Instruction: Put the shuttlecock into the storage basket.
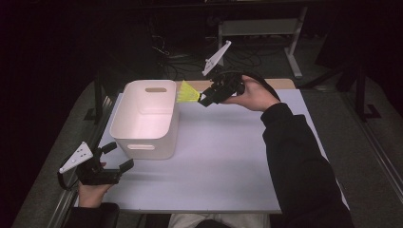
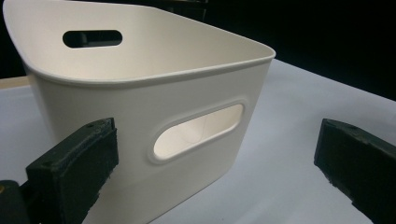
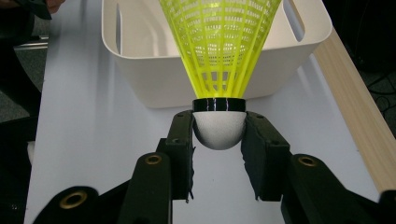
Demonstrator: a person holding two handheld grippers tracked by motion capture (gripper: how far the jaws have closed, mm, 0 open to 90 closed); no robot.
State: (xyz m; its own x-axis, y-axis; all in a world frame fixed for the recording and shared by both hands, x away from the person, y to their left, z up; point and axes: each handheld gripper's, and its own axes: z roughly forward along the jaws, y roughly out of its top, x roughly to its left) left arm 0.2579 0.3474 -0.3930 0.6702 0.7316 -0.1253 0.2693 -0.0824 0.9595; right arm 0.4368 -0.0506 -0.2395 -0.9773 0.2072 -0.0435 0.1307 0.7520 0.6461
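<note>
A yellow shuttlecock (image 1: 188, 92) is gripped by the right tool (image 1: 205, 99) just above the middle of the high view, held in the air beside the right wall of the white bin (image 1: 161, 138), near its far corner. In the right gripper view the white rounded cork of the shuttlecock (image 3: 218, 70) is seen pinched between the two black jaws of the right tool (image 3: 218, 140), with the yellow skirt fanning up toward the top of the frame and the bin (image 3: 140, 70) lying behind it. The bin is seen standing upright on the pale worktop (image 1: 223, 156), left of centre in the high view. The left tool (image 1: 113, 156) is held at the lower left of the high view, close to the bin's near corner, its jaws spread wide with nothing between them. In the left gripper view the handle slot of the bin (image 2: 140, 126) is framed between those parted jaws, which are kept clear of its wall.
</note>
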